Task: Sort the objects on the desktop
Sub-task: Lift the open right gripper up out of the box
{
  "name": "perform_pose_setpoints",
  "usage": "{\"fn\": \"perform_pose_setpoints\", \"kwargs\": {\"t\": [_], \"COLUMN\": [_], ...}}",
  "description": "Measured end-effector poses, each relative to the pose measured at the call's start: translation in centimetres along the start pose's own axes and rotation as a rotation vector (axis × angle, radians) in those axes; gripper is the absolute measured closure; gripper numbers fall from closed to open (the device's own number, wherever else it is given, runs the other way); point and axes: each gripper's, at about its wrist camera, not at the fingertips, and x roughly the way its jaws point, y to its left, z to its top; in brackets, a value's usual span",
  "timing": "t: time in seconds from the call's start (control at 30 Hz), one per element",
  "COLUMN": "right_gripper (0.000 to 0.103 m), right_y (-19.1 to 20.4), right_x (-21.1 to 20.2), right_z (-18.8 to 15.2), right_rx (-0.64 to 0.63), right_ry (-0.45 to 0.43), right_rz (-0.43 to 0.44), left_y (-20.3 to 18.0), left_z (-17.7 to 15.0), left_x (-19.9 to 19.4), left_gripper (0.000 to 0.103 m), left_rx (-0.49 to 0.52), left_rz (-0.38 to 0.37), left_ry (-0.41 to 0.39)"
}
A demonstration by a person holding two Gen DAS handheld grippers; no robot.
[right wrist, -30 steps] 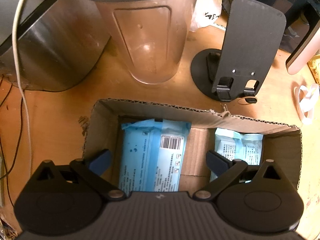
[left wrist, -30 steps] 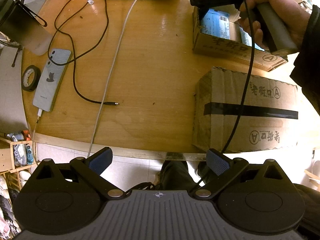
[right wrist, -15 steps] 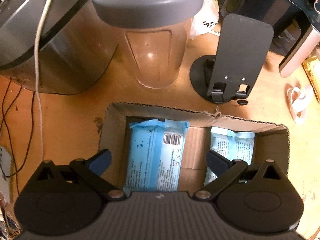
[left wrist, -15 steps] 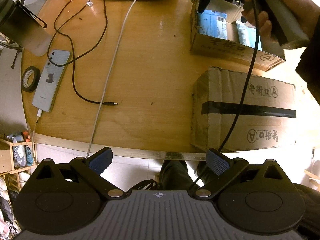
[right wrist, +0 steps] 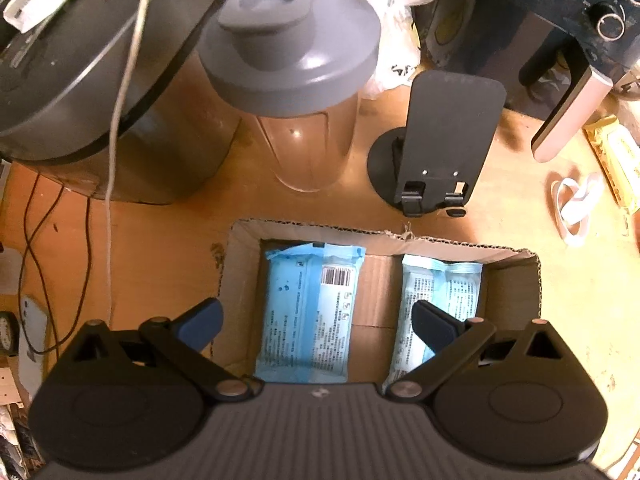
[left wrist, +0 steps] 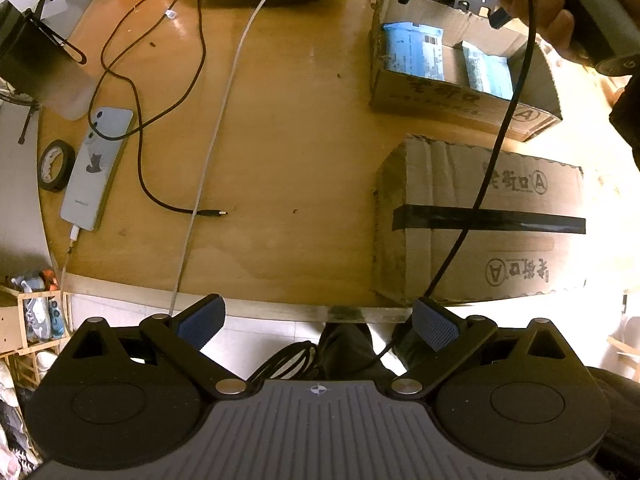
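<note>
An open cardboard box (right wrist: 516,276) (left wrist: 440,98) holds two blue wipe packs, a large one (right wrist: 310,312) (left wrist: 414,54) and a smaller one (right wrist: 440,300) (left wrist: 486,66). My right gripper (right wrist: 316,320) is open and empty, held above the box; in the left wrist view it shows at the top right, in a hand (left wrist: 556,16). My left gripper (left wrist: 318,322) is open and empty, hovering off the table's near edge. A phone (left wrist: 96,168), a tape roll (left wrist: 54,164) and a black cable (left wrist: 148,152) lie at the left.
A sealed cardboard box (left wrist: 476,224) stands at the near right. Behind the open box are a shaker cup with a grey lid (right wrist: 296,76), a black phone stand (right wrist: 440,140), a cooker (right wrist: 80,92) and a white cable (left wrist: 216,120). A white coiled strap (right wrist: 574,208) lies right.
My right gripper has risen and pulled back from the open box, so both packs and the shaker lid show more fully. My left gripper has barely moved.
</note>
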Motion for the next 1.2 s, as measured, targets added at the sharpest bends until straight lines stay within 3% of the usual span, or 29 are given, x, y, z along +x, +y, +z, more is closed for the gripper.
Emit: {"fn": "perform_pose_setpoints", "kwargs": {"t": [0.47, 1.2], "right_gripper": [0.0, 0.0], "right_y": [-1.5, -7.6], "right_x": [0.6, 0.2], "right_z": [-0.3, -1.0], "right_rx": [0.002, 0.043], "right_ry": [0.014, 0.02], "right_rz": [-0.012, -0.044], "left_y": [-0.7, -3.1], "left_z": [0.2, 0.6], "left_x": [0.1, 0.1], "left_gripper": [0.0, 0.0], "left_rx": [0.009, 0.036], "left_rz": [0.001, 0.0], "left_ry": [0.004, 0.006]}}
